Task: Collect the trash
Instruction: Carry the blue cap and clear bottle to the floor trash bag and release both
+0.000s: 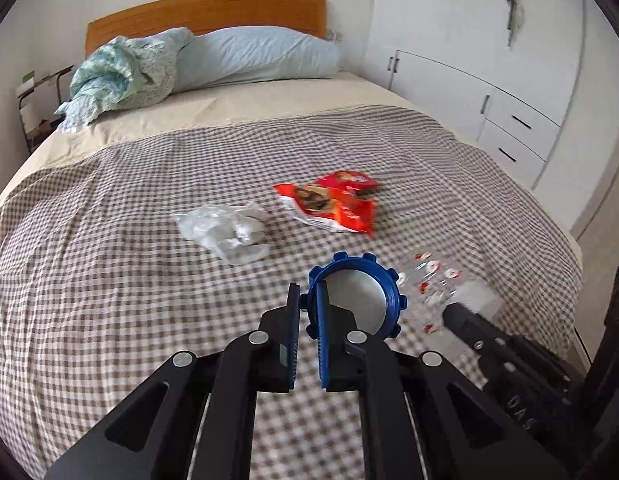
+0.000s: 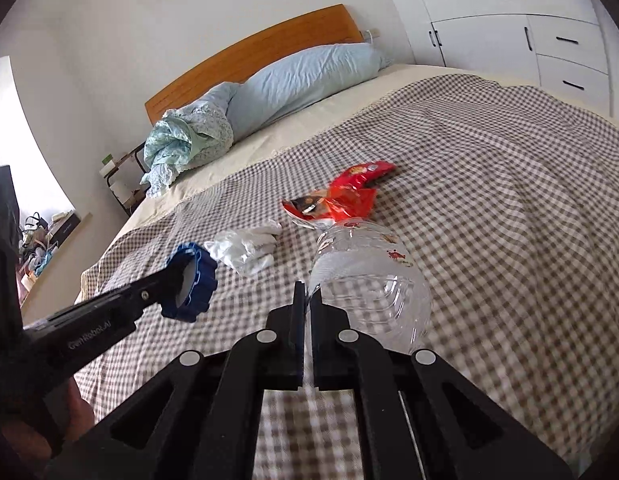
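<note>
Trash (image 1: 329, 204) on checked bedspread (image 1: 129, 240)

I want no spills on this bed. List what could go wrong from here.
1. The left hand-held gripper pinches only the rim of the blue lid; a jolt could drop it.
2. The right hand-held gripper holds the clear jar by a thin edge, so it may slip or swing.
3. The red wrapper and white plastic bag still lie on the checked blanket and could be forgotten.

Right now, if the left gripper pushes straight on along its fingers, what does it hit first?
Likely the checked bedspread, near the crumpled white plastic bag. The left gripper, shut on the blue lid, points down at the bed; depth is unclear.
</note>
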`<action>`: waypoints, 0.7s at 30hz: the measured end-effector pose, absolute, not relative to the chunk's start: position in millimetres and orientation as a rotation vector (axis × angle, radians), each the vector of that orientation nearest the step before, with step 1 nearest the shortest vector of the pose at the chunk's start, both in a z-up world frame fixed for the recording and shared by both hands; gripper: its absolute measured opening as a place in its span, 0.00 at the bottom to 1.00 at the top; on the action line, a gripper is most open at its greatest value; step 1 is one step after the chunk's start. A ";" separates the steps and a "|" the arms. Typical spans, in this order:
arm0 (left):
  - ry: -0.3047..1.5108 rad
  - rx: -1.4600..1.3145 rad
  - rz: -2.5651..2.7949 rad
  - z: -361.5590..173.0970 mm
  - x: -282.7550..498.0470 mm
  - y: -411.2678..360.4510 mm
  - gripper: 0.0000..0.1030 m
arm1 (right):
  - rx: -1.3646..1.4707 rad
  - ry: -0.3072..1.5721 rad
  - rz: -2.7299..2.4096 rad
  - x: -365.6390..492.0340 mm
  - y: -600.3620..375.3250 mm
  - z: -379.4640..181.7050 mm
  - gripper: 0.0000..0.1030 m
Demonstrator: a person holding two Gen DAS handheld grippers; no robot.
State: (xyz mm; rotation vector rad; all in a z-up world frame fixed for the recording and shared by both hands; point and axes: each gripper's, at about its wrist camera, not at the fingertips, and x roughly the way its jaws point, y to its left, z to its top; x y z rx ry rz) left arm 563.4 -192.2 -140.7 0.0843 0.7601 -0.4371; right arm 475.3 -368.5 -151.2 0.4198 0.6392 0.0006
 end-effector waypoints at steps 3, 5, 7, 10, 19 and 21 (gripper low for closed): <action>0.702 0.145 -0.506 -134.9 524.0 -228.1 0.05 | 0.340 0.677 -0.065 431.3 -393.0 -155.1 0.03; 0.689 0.177 -0.558 -133.8 501.5 -248.7 0.05 | 0.280 0.717 -0.121 400.5 -417.4 -160.2 0.03; 0.677 0.219 -0.617 -134.8 478.0 -269.4 0.05 | 0.272 0.768 -0.162 367.5 -447.0 -167.7 0.03; 0.674 0.296 -0.718 -143.5 441.5 -298.8 0.05 | 0.250 0.836 -0.233 317.1 -481.7 -179.2 0.03; 0.772 0.428 -0.917 -187.0 378.4 -352.3 0.05 | 0.309 1.033 -0.295 216.0 -520.0 -245.0 0.03; 0.797 0.441 -0.936 -195.2 375.2 -358.0 0.05 | 0.361 1.108 -0.262 216.5 -520.2 -276.3 0.03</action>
